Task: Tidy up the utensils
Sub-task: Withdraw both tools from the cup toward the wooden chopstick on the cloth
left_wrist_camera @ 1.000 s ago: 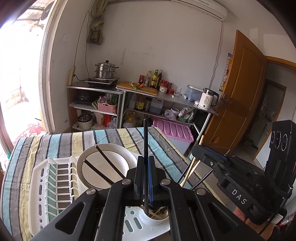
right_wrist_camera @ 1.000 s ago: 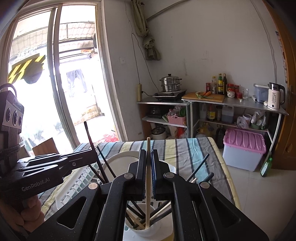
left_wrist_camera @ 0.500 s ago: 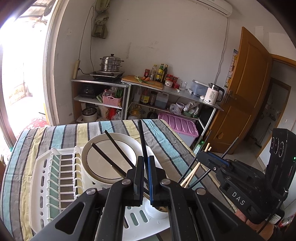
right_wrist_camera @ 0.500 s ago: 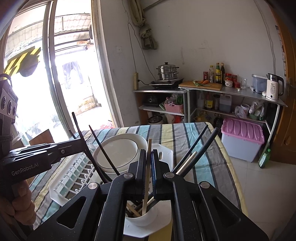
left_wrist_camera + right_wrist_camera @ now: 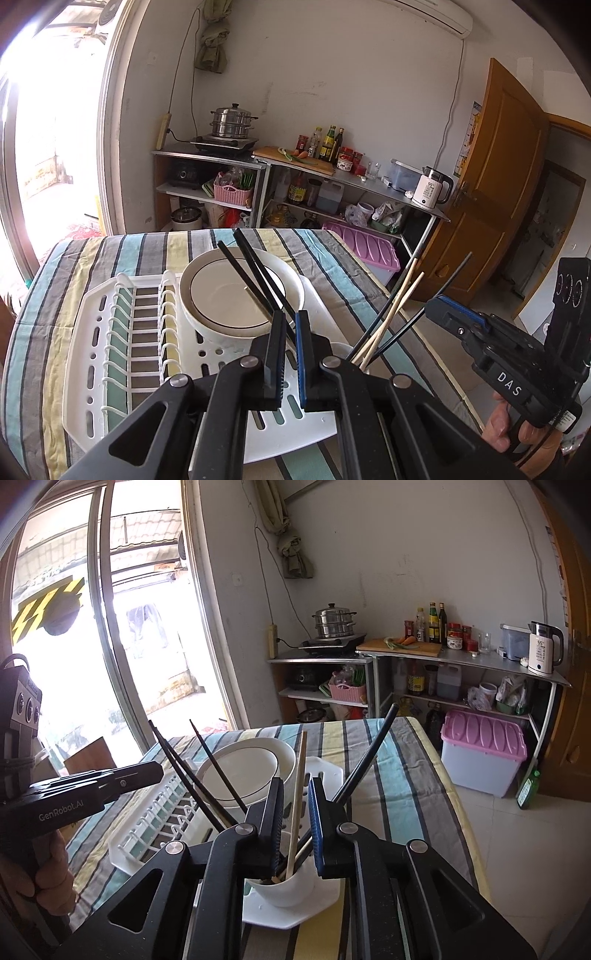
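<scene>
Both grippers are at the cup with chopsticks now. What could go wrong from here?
1. The right gripper's fingers have just been opening, with the wooden chopstick loose between them. Pulling back could snag it.
2. The left gripper pinches a black chopstick with its lower end hidden, so it may miss the cup.
3. Sticks already fan out of the cup, so a knock might tip it.

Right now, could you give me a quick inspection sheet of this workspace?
Surface: striped tablecloth, white dish rack on it.
Job's things: bowl in the rack; chopsticks standing in a white cup.
Clutter: nothing seen.
Grippers: left gripper shut on a black chopstick; right gripper has just been opening, wooden chopstick loose between its jaws.
Cables: power strip with its cord on the wall.
Surroundings: shelves with steamer pot, kettle; wooden door.
</scene>
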The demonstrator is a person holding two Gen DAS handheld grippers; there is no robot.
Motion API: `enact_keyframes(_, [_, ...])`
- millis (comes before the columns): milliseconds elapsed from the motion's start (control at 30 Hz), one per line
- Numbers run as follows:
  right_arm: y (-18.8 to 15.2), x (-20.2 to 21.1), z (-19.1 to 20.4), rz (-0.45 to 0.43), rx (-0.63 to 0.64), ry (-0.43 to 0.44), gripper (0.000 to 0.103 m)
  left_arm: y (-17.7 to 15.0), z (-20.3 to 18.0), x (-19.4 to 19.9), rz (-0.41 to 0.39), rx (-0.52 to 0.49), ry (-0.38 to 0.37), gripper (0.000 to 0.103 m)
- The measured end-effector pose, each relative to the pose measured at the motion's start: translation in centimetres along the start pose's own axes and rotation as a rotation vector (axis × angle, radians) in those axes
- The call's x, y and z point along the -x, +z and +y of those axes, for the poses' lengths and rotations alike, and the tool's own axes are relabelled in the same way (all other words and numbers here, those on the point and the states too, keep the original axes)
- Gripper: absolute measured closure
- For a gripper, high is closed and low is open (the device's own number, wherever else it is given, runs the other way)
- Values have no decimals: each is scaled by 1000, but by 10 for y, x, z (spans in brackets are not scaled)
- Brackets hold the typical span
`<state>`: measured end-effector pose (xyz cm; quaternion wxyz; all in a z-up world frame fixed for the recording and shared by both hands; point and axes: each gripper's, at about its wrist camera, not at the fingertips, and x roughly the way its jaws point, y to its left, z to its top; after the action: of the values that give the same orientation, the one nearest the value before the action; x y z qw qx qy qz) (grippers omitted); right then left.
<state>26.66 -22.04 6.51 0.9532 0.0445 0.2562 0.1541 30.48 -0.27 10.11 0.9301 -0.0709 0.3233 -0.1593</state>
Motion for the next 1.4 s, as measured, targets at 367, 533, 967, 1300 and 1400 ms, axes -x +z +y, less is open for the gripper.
enact_keyframes(367, [-36,41,6,0,4,29,88,-56,-12,46,-53,-3,100,98])
enact_keyframes(533, [-58,58,12,18,23,45,86,-90,-25,68,-60,-14,137,96])
enact_keyframes(967, [-110,103,18,47,40,44,77,-161,-45,111,-45,-6,219,95])
enact_keyframes(1300, [-129,118,18,69,42,19,77,-183,-60,121,-29,-37,228,95])
enact_keyframes(1400, [-131,121,16,68,40,18,77,-186,-64,120,-20,-46,223,95])
